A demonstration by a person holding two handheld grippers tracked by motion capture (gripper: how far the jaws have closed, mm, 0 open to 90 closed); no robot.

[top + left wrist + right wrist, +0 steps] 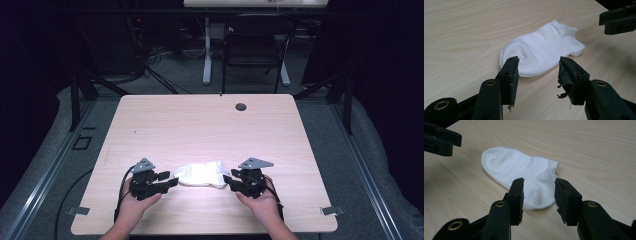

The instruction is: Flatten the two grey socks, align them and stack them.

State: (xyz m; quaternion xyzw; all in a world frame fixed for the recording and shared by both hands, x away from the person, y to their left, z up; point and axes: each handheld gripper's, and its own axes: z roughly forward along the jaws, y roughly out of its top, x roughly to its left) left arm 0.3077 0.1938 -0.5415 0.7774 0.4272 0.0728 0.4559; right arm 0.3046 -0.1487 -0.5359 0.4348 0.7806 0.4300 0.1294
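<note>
At the near edge of the table (210, 120), the left gripper (169, 179) and the right gripper (228, 180) are held facing each other, each with its jaws spread wide and nothing between them. Between the two, flat on the wood, a white sock (202, 174) is laid, toe to the left and cuff to the right. It can be judged light, soft and limp, likely to sag and fold when lifted. A pinch at the toe and another at the cuff would be preferred, with both layers caught.

A white sock (201, 174) lies flat between two open claws.
</note>
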